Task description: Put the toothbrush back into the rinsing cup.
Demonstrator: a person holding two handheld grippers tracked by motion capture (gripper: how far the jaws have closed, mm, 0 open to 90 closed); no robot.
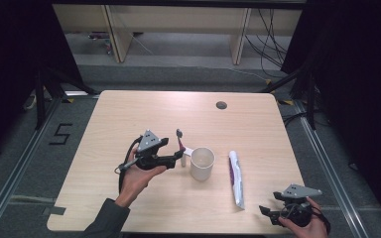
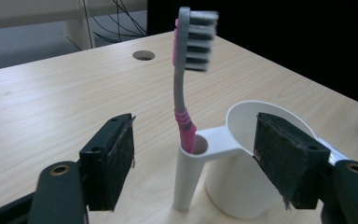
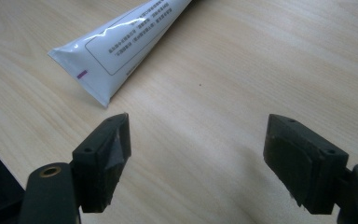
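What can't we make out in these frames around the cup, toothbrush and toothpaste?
- Toothpaste tube: cap end cut off by the top edge of the right gripper view; its print is too small to read.
- Toothbrush: lower handle hidden inside the cup's side holder, left gripper view.
- Cup: right side hidden behind the left gripper jaw.
- Right gripper: jaw tips too small and dark in the high view.

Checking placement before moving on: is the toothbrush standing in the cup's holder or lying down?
Standing: the toothbrush is upright, handle in the cup side tube, bristles up.
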